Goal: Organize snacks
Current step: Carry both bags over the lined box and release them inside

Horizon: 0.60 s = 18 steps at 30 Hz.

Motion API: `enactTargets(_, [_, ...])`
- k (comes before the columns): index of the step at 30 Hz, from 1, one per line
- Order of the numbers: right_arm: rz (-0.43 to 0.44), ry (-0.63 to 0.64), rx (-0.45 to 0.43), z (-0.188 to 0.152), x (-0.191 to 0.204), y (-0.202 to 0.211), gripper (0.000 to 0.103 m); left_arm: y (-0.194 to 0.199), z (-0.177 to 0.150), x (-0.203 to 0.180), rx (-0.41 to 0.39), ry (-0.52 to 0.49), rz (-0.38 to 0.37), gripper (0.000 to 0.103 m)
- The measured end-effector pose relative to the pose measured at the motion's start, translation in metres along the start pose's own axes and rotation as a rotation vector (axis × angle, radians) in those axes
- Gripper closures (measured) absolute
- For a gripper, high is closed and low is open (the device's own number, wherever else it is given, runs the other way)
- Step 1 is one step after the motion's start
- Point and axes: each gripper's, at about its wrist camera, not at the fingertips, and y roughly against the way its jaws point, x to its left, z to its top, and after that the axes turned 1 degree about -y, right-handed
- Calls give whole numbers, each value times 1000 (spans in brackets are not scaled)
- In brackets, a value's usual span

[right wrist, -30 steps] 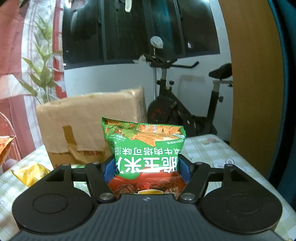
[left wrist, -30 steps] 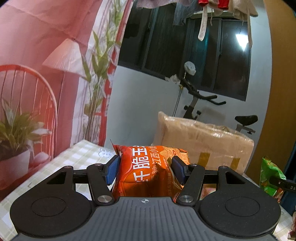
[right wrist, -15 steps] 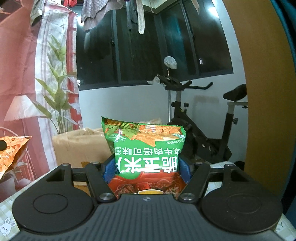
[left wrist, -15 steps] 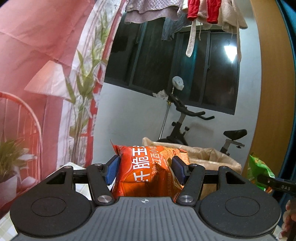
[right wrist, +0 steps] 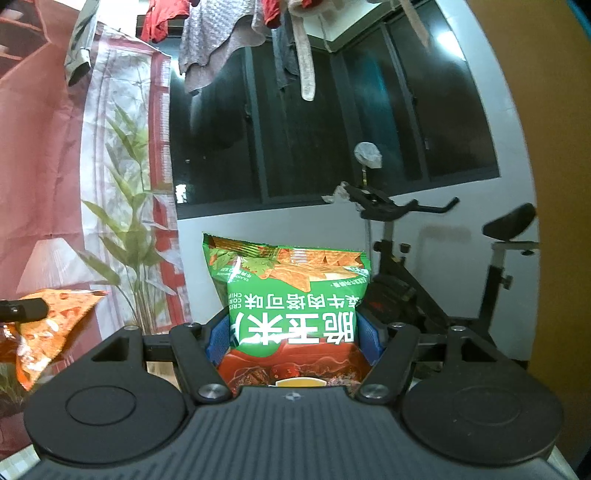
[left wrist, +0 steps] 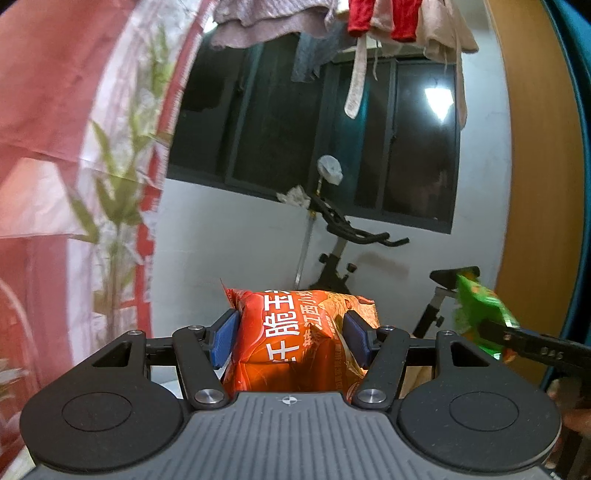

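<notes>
Two bags are up in the air, one in each of my grippers, and no desk or table shows under them in either view; I see only the room behind: the dark window (left wrist: pixel 325 122), the exercise bike (right wrist: pixel 424 280), laundry (left wrist: pixel 369 22) hanging above, and the pink curtain (left wrist: pixel 55 110).

My left gripper (left wrist: pixel 291 336) is clenched on the orange bag (left wrist: pixel 295 339); its blue pads (left wrist: pixel 223 339) press into both sides and the foil creases between them. My right gripper (right wrist: pixel 293 332) grips the green bag (right wrist: pixel 291 295) the same way, pads sunk against its lower half.

Each bag stands straight ahead of its gripper, long axis running forward and slightly up from the jaws, with the sealed top edge farthest from me. The green bag's print reads upside down, so I hold it by what would be its top.

The relation that matters next is side by side: in the left view the green bag sits at the right edge, near and about level with the orange one; in the right view the orange bag sits at the left edge. Neither hand is plainly nearer any drop spot, since I cannot see one.

Count: one orange bag, one green bag, two grippers, one bike.
</notes>
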Motion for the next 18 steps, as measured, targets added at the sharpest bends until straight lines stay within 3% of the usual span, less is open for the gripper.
enactTargets(5, [44,-12,44,11,1,-49,34,-52,8,-12,55,-14,-35,39])
enactTargets(12, [48,-45,189,0,-6,-111,34,-112,-2,-16,173,-41,-20,38])
enactTargets(15, [22,-75,232,-6,-12,-124,34,-132,-8,-14,210,-54,-5,30])
enactTargets(17, [17,-88,269,-9,-15,-131,31,-143,-9,-10,239,-48,0,14])
enactTargets(18, [16,-93,284,-10,-17,-132,31,-147,-8,-8,250,-40,3,12])
